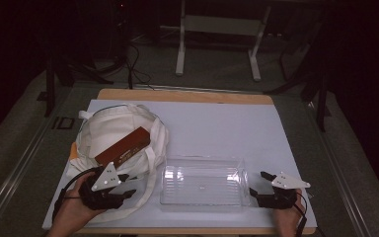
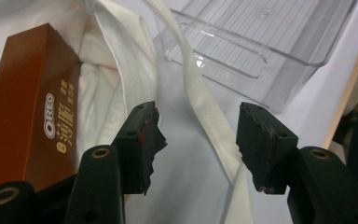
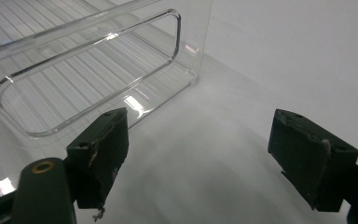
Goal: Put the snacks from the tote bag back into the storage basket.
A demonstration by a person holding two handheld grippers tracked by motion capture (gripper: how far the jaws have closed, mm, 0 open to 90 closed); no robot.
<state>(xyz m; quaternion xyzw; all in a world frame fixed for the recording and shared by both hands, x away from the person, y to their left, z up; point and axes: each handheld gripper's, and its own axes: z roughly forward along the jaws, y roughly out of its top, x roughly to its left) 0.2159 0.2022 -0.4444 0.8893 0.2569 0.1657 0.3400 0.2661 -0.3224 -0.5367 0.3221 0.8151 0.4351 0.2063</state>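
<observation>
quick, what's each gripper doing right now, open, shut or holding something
left gripper: open, the bag strap lies between its jaws, not pinched.
right gripper: open, holding nothing, beside the clear tray.

Left gripper and right gripper rest low, jaws parted, gripping nothing.

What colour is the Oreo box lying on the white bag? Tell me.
The Oreo box is reddish brown with gold lettering; the left gripper view shows it best.
</observation>
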